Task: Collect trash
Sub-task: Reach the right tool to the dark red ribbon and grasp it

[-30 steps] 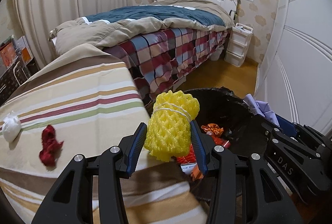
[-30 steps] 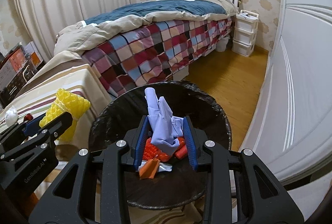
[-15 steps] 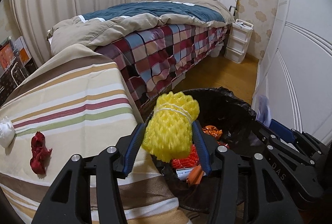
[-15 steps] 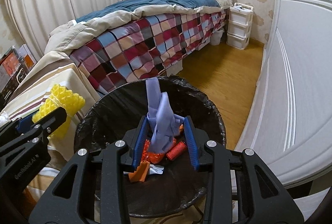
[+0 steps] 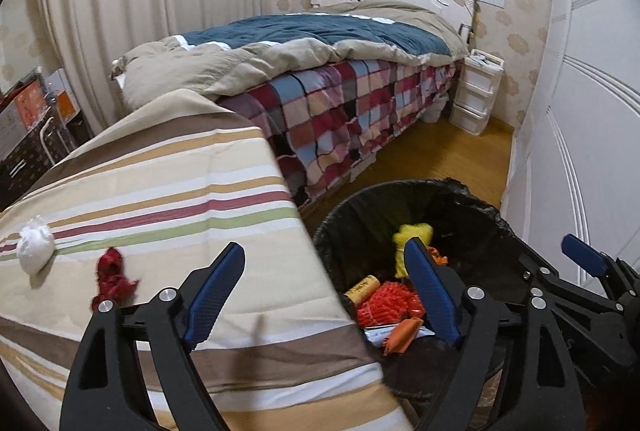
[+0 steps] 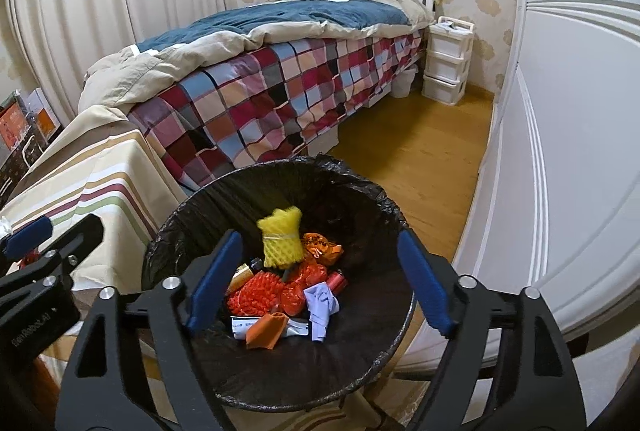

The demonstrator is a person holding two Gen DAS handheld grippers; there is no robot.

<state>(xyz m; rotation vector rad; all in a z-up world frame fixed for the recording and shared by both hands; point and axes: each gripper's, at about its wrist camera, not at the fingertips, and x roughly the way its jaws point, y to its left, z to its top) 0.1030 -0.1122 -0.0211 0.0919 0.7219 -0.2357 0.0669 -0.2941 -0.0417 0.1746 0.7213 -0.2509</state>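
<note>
Grippers (image 6: 320, 283) opening above bin rim (image 6: 392, 207)

Both cameras ride just behind their own fingers and look forward and downward, with the black-lined trash bin (image 6: 280, 383) as the common landmark. The right wrist view sits almost directly over the bin, close — its mouth fills the lower middle of the picture. The left wrist view stands to the left of the bin (image 5: 472, 207), over the striped tablecloth (image 5: 168, 191), so the bin falls at lower right. Both face the bed (image 5: 320, 43) beyond the bin, and both share the bin, the bed (image 6: 280, 27) and the cloth's edge (image 6: 100, 159) — each also catches the other gripper at its margin.
</note>
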